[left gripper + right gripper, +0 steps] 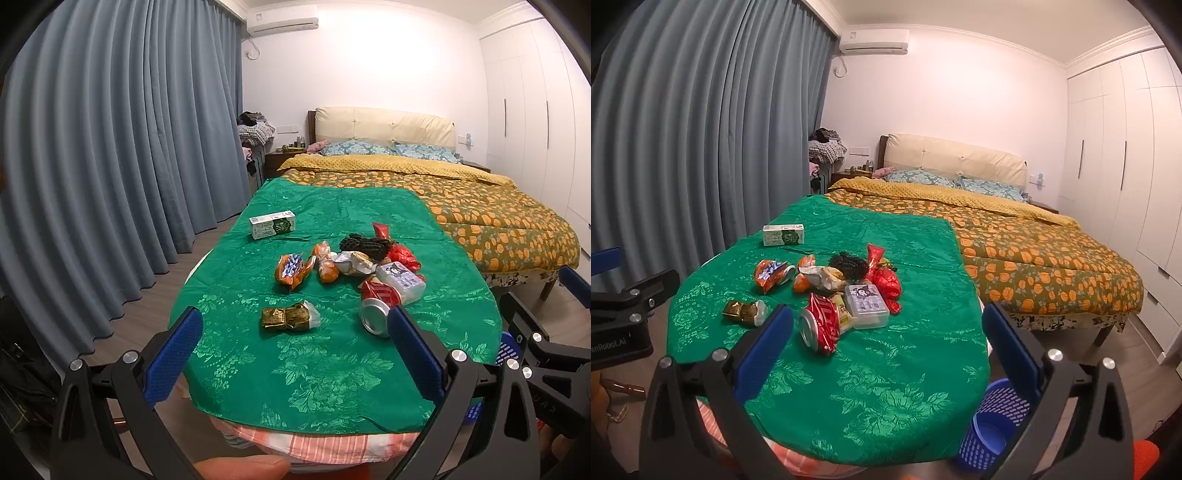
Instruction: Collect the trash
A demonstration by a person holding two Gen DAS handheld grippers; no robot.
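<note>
- Clearly, the crushed red can [819, 325] lies just ahead of the right gripper [886, 347], long axis pointing away
- Both jaws released; left gripper [293, 349] faces the gold wrapper [288, 315] beside that can

The left gripper [295, 354] fills the lower frame, tilted downward, blue pads spread wide and empty. The right gripper [888, 350] sits likewise. A fingertip [240, 468] shows at bottom centre.

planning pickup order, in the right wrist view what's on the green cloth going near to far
crushed red can → clear plastic box → orange snack wrapper → black beaded item → milk carton, farthest and alone. The overlapping wrappers in the pile are left out.
</note>
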